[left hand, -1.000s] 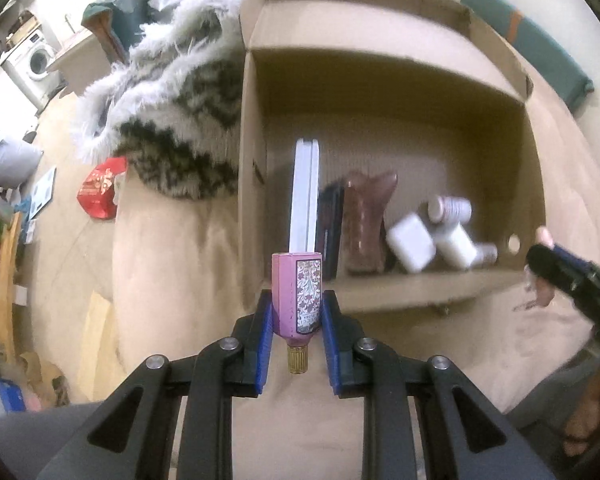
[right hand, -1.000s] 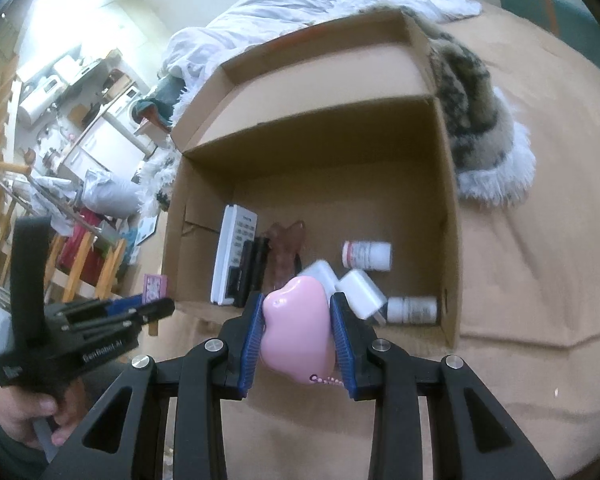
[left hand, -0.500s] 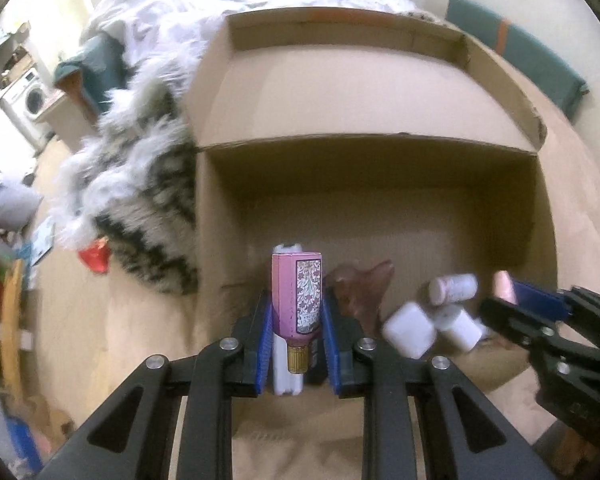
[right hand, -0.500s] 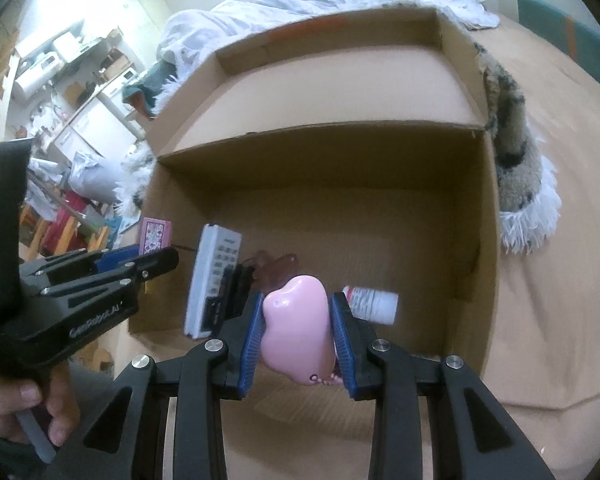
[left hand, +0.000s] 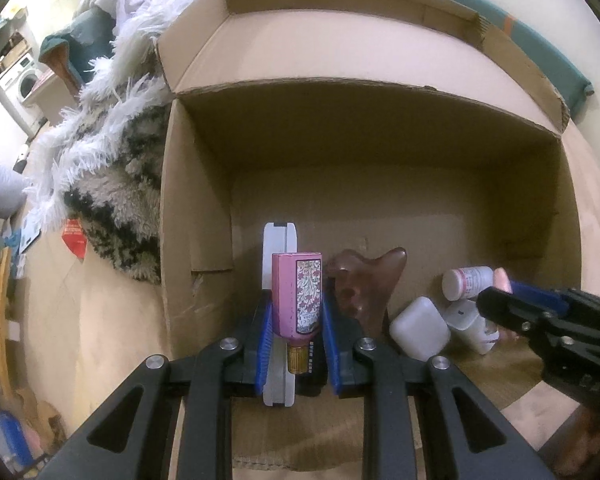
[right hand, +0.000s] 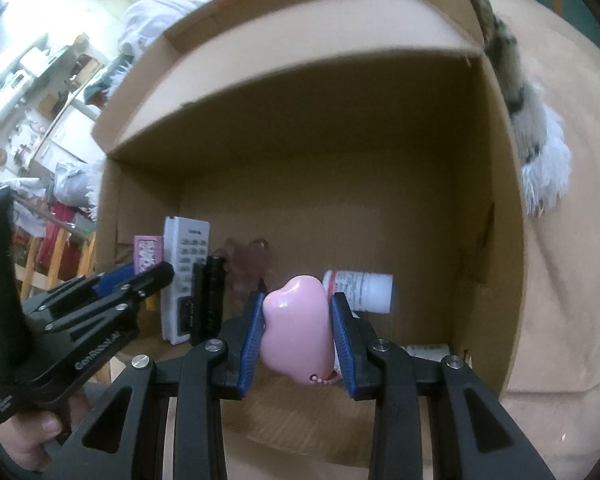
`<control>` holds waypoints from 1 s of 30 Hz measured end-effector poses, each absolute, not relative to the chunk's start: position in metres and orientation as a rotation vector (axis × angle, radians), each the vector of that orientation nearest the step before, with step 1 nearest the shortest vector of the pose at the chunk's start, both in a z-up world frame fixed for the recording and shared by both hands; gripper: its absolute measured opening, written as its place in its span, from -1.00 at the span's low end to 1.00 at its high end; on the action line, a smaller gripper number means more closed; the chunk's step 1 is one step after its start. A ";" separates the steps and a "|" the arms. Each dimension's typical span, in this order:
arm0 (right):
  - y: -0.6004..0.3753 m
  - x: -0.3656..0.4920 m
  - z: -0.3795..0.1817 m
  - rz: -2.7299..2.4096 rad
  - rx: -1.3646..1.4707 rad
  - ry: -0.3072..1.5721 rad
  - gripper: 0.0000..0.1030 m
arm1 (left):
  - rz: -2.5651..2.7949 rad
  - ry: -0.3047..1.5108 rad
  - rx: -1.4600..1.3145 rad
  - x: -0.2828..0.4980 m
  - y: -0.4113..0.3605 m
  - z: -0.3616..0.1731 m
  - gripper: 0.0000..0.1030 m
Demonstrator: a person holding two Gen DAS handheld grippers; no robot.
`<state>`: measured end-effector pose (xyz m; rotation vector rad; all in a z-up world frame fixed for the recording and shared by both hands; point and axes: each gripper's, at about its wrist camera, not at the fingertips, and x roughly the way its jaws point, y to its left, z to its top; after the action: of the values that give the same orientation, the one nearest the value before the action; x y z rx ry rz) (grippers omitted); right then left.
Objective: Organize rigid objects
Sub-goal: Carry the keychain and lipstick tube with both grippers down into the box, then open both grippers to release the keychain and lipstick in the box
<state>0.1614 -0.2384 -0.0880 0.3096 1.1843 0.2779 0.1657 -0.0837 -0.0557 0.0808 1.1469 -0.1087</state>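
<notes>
Left gripper (left hand: pixel 296 318): you hold the pink floral bottle (left hand: pixel 297 295) clamped, cap toward you.
Right gripper (right hand: pixel 296 332): you grip a pink heart-shaped case (right hand: pixel 295 334), possibly a compact.
Cardboard box (left hand: pixel 196 208): both tips over it.

Dim warm light, fisheye-warped, slightly blurred edges

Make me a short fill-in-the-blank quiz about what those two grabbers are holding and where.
1. The left gripper clamps a ____ perfume bottle.
2. The right gripper clamps a pink ____-shaped case.
3. Both reach into a ____ box.
4. The remote inside it is ____ in colour.

Missing: pink; heart; cardboard; white
</notes>
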 end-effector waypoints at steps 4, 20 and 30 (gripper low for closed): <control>-0.239 0.163 -0.095 0.275 0.320 1.215 -0.31 | -0.121 1.140 0.119 0.162 -0.090 -0.057 -0.61; -0.245 0.165 -0.092 0.279 0.394 1.176 0.42 | -0.101 1.128 0.106 0.156 -0.087 -0.055 -0.60; -0.248 0.165 -0.088 0.282 0.424 1.164 0.52 | -0.084 1.064 0.122 0.151 -0.084 -0.035 0.26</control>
<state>0.1650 -0.2479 -0.0884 0.4242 1.1635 0.2821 0.1507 -0.0837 -0.0350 0.1223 1.0638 -0.0842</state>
